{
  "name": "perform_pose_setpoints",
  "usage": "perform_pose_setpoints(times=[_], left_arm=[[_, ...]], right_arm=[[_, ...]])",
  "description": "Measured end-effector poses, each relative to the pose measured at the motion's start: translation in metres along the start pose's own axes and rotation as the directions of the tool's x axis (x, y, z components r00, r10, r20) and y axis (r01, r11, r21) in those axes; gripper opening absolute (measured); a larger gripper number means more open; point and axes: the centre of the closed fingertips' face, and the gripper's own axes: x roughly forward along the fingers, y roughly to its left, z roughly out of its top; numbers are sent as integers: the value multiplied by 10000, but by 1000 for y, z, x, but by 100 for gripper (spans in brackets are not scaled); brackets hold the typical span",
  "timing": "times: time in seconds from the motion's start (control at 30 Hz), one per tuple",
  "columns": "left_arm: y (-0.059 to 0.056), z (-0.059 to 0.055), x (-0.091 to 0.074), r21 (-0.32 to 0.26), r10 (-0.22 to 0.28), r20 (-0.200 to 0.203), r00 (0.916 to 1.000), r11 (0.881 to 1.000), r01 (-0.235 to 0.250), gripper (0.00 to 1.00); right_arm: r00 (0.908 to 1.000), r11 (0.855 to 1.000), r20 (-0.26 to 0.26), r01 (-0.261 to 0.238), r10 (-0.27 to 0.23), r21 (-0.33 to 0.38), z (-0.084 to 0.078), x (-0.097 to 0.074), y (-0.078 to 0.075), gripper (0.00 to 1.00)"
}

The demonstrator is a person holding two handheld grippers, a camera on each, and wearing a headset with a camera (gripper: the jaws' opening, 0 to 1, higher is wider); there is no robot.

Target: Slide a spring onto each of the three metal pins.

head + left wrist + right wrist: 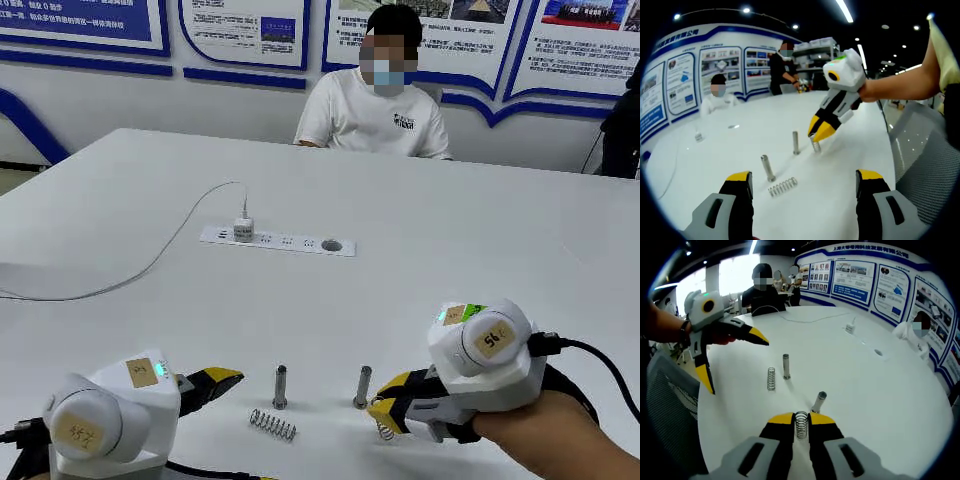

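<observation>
Spring (272, 424) lies loose on desk (450, 230); L gripper (804, 175) fingers spread wide, empty, aimed at it, prob. to grab it. L pin (280, 386) just beside, bare. R pin (362, 386) also bare. R gripper (801, 418) fingers clamp 2nd spring (801, 426) roughly upright next to it, likely to thread on.

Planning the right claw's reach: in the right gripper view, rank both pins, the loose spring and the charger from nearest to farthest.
1. Nearer pin, just ahead of the right claw.
2. Loose spring and farther pin, side by side: too close to call.
3. Charger, far off at upper right.
</observation>
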Motion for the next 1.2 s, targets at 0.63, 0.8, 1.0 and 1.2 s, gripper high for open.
perform_pose_setpoints(times=[0.63, 0.8, 1.0, 1.2], left_arm=[[0, 2, -1, 8, 15, 90, 10000, 10000, -15, 86], [0, 2, -2, -11, 17, 110, 9999, 10000, -17, 86], [1, 2, -2, -20, 7, 124, 9999, 10000, -7, 86], [1, 1, -1, -35, -9, 123, 9999, 10000, 9, 86]], right_arm=[[9960, 9978, 876, 131, -188, 648, 19, -16, -4, 12], [9940, 9975, 1057, 193, -265, 683, 24, -19, -6, 12], [9891, 9973, 1429, 273, -368, 679, 36, -23, -8, 12], [9845, 9972, 1698, 333, -442, 666, 45, -23, -12, 12]])
